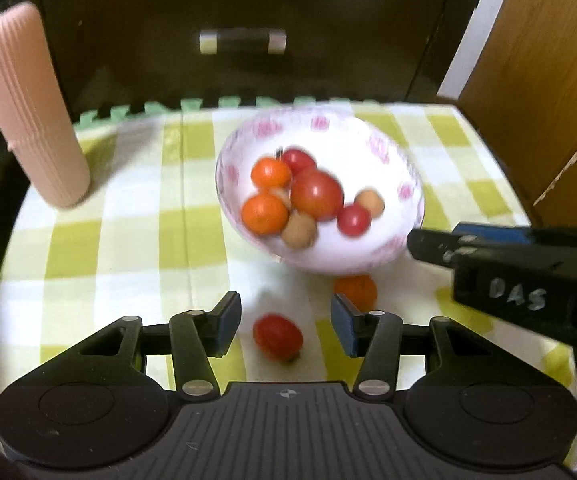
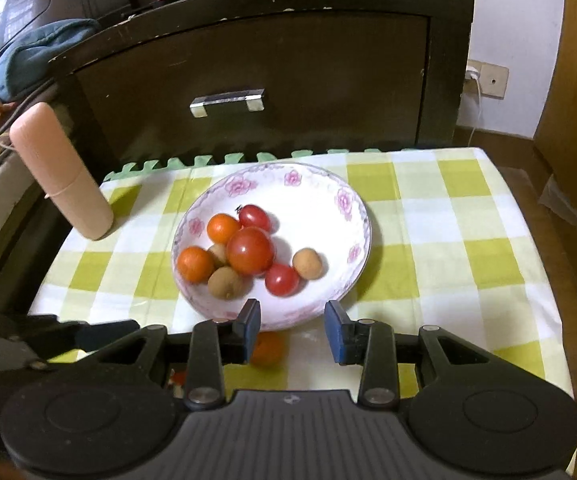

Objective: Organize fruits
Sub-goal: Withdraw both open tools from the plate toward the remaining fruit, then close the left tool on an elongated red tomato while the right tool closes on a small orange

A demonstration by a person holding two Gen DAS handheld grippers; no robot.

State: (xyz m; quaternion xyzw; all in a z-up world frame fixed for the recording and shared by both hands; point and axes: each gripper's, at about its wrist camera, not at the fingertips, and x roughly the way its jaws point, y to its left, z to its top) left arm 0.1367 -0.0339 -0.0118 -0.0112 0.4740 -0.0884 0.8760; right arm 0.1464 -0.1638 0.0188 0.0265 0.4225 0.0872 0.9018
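Two grippers over checked table (image 2: 428, 240), both with jaws apart and empty. Floral bowl (image 2: 328, 200) holds seven fruits, centre of table. Left gripper (image 1: 284, 322) sits low near the front edge; loose tomato (image 1: 277, 338) lies between its jaws, untouched. Right gripper (image 2: 292, 330) hovers at the bowl's near rim; loose orange (image 2: 268, 348) by its left jaw.

The white floral-rimmed bowl (image 2: 348, 200) has a glossy, glazed finish, apparently ceramic, and the red tomatoes (image 2: 250, 251) inside it show smooth, shiny skins beside matt brown fruits (image 2: 226, 282). The green-and-white checked tablecloth (image 2: 448, 240) is matt woven cloth. The dark wooden cabinet (image 2: 288, 60) carries a polished metal handle (image 2: 227, 100), and the pink cylinder (image 1: 28, 108) is finely ribbed and matt.
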